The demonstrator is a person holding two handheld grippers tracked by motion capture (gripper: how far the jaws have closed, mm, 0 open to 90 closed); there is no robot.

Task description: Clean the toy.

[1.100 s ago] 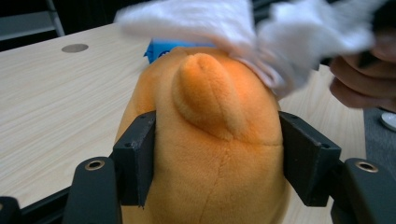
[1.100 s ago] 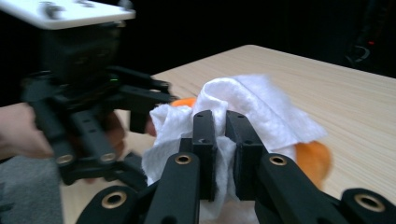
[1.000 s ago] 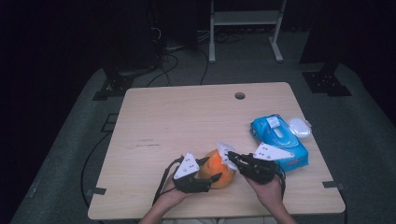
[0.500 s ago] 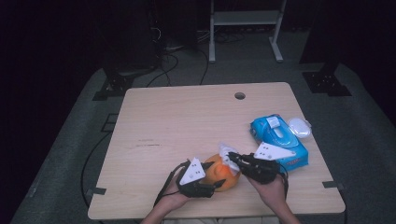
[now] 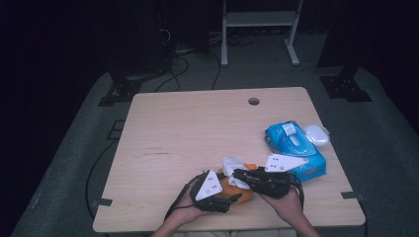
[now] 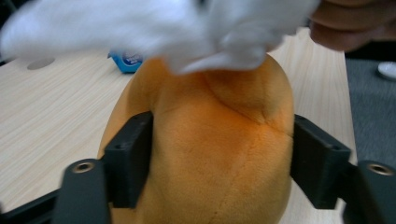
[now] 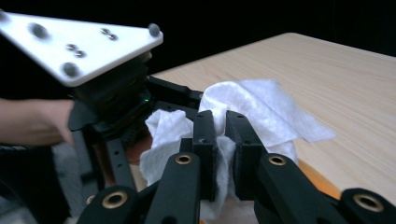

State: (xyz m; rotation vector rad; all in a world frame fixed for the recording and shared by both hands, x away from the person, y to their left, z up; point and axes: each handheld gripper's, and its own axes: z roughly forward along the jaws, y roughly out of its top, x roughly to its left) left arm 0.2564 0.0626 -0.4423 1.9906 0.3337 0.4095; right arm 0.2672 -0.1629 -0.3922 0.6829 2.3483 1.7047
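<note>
An orange plush toy (image 6: 210, 154) sits near the table's front edge, squeezed between the two jaws of my left gripper (image 5: 236, 196). A white wipe (image 7: 247, 109) is pinched in my right gripper (image 7: 220, 128) and lies draped over the top of the plush toy (image 5: 237, 190). From above, the wipe (image 5: 232, 168) shows as a white crumple between the two grippers, with my right gripper (image 5: 238, 174) coming in from the right. In the left gripper view the wipe (image 6: 154, 28) is blurred across the top.
A blue pack of wipes (image 5: 294, 148) lies at the table's right side, with a white lid (image 5: 317, 134) beside it. A cable hole (image 5: 254, 101) sits near the table's far edge. A white metal stand (image 5: 259, 29) is on the floor beyond.
Both grippers and the plush toy have shifted slightly toward the front edge. The wipe stays on top of the toy.
</note>
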